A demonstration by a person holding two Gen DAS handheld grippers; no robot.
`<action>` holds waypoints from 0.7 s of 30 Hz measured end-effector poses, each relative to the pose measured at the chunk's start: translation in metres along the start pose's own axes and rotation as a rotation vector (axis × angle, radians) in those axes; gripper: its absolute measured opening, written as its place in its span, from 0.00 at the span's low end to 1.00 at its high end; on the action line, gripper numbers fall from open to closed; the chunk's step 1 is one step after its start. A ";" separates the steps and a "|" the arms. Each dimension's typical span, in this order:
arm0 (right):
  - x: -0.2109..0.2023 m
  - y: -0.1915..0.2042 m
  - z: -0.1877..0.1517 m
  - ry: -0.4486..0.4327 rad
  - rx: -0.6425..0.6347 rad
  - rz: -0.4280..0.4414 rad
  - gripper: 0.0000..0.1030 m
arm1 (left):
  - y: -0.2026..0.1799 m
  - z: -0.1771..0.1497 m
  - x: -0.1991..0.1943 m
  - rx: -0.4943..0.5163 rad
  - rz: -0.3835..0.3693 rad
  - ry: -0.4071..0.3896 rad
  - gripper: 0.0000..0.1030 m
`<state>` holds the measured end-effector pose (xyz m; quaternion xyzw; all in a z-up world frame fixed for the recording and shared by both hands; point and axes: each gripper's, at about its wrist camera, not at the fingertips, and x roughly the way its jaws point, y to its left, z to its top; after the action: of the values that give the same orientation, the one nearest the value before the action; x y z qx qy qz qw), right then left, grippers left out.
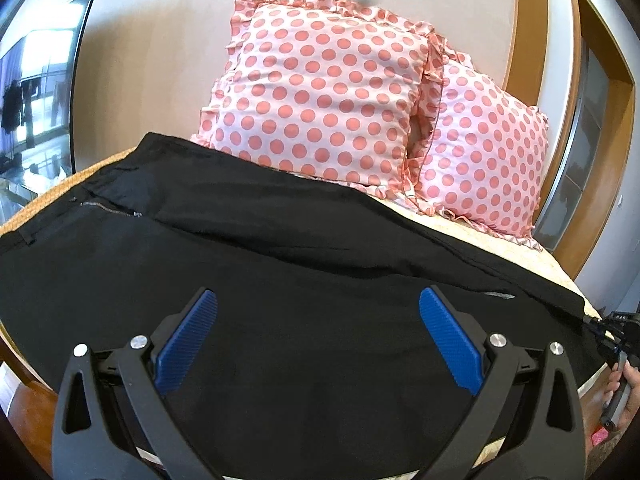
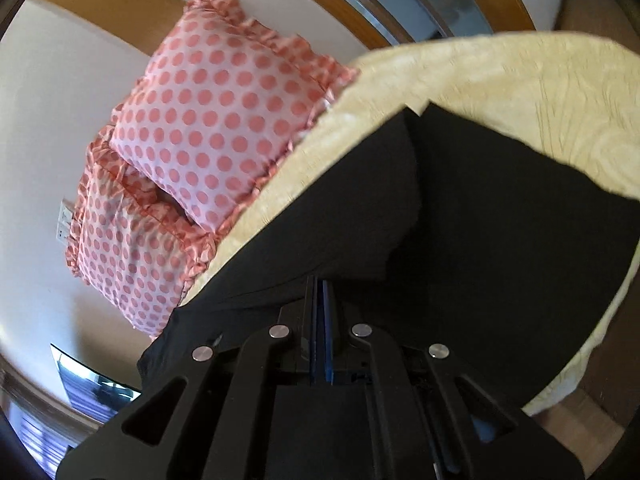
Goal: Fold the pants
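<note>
Black pants (image 1: 280,248) lie spread across the bed, waistband and zipper at the left, legs running to the right. My left gripper (image 1: 318,304) hovers open over the near side of the pants, blue pads (image 1: 188,340) wide apart, holding nothing. My right gripper (image 2: 320,284) is shut on the pants (image 2: 480,220) at a leg edge, with the cloth draped over its closed fingers. It also shows in the left wrist view (image 1: 600,326) at the far right, pinching the leg end near the bed's edge.
Two pink polka-dot pillows (image 1: 320,88) lean on the wall behind the pants; they also show in the right wrist view (image 2: 208,120). The cream bedspread (image 2: 520,80) covers the bed. A wooden door frame (image 1: 592,92) stands at the right, a mirror (image 1: 36,100) at the left.
</note>
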<state>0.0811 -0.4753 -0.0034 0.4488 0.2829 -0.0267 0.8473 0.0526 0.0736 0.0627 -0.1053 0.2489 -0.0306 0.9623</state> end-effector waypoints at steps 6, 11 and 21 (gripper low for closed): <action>-0.002 -0.012 0.002 0.009 0.098 0.040 0.54 | 0.011 0.005 -0.003 -0.045 0.022 0.014 0.98; 0.009 -0.017 0.008 -0.001 0.126 0.035 0.21 | 0.028 0.015 0.002 -0.089 -0.009 0.030 0.98; -0.048 -0.035 0.022 -0.130 0.081 0.250 0.03 | 0.060 0.076 0.028 -0.157 -0.020 0.046 0.98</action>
<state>0.0405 -0.5230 0.0040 0.5115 0.1683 0.0387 0.8417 0.1146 0.1429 0.1015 -0.1824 0.2717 -0.0230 0.9447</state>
